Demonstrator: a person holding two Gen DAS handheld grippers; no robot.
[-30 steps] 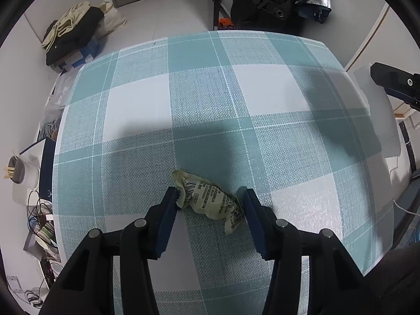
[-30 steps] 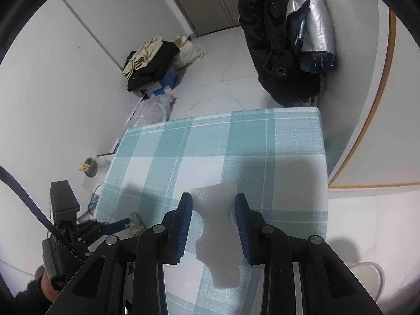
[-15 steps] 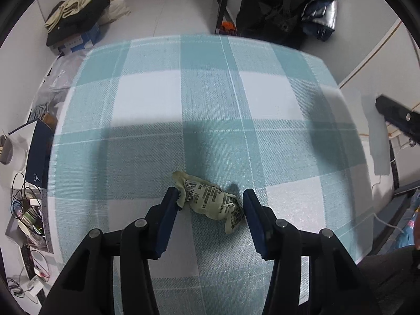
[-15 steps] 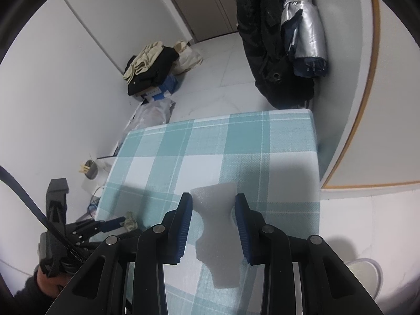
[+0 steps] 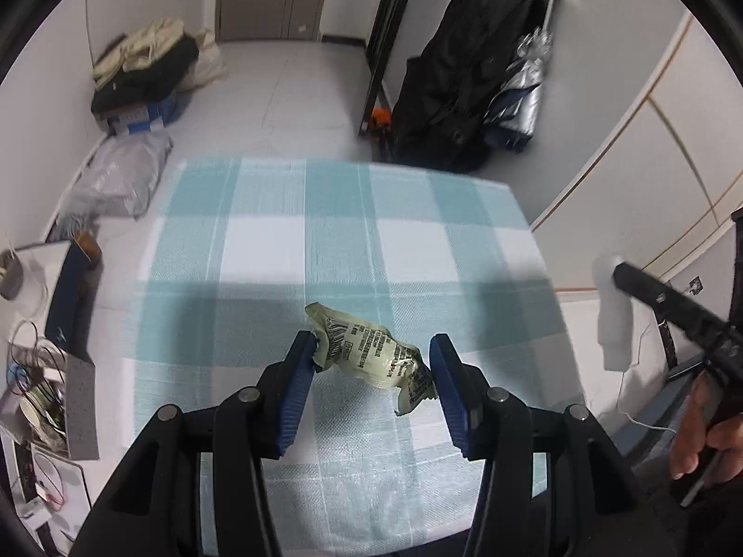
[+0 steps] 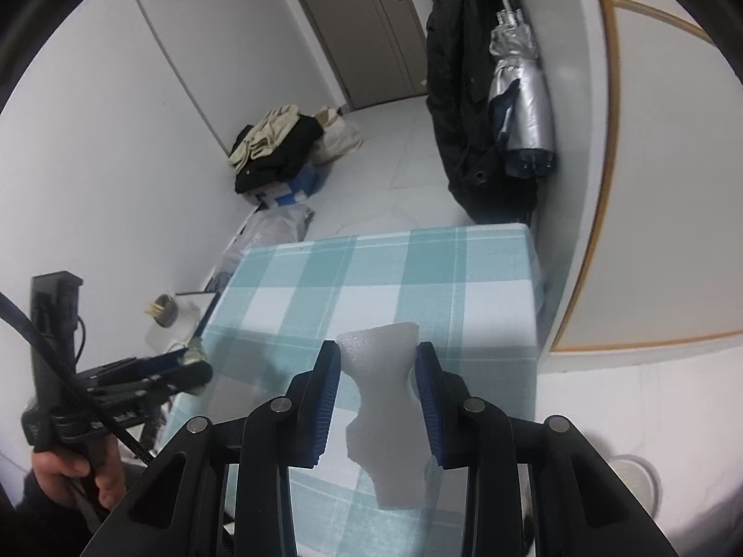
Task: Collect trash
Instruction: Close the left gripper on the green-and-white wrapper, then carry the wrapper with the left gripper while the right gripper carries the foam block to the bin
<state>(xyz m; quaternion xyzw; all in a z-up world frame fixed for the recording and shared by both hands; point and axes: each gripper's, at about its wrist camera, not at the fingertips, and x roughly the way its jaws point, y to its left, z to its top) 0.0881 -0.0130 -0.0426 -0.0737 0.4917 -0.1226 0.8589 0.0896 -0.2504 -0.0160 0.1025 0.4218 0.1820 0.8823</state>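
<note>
Two light scraps are held clear of the table [image 5: 325, 241], wrapper [image 5: 371, 355] pinched endwise in the left gripper [image 5: 371, 366], foam [image 6: 383, 399] squeezed in the right gripper [image 6: 377, 385]; either could be dropped if jolted.

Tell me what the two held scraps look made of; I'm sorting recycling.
Crumpled wrapper: likely thin plastic film, glossy pale green, creased, with a printed barcode. White foam piece: seemingly soft packing foam, matte and finely pebbled, pinched narrow where the right tool grips it.
</note>
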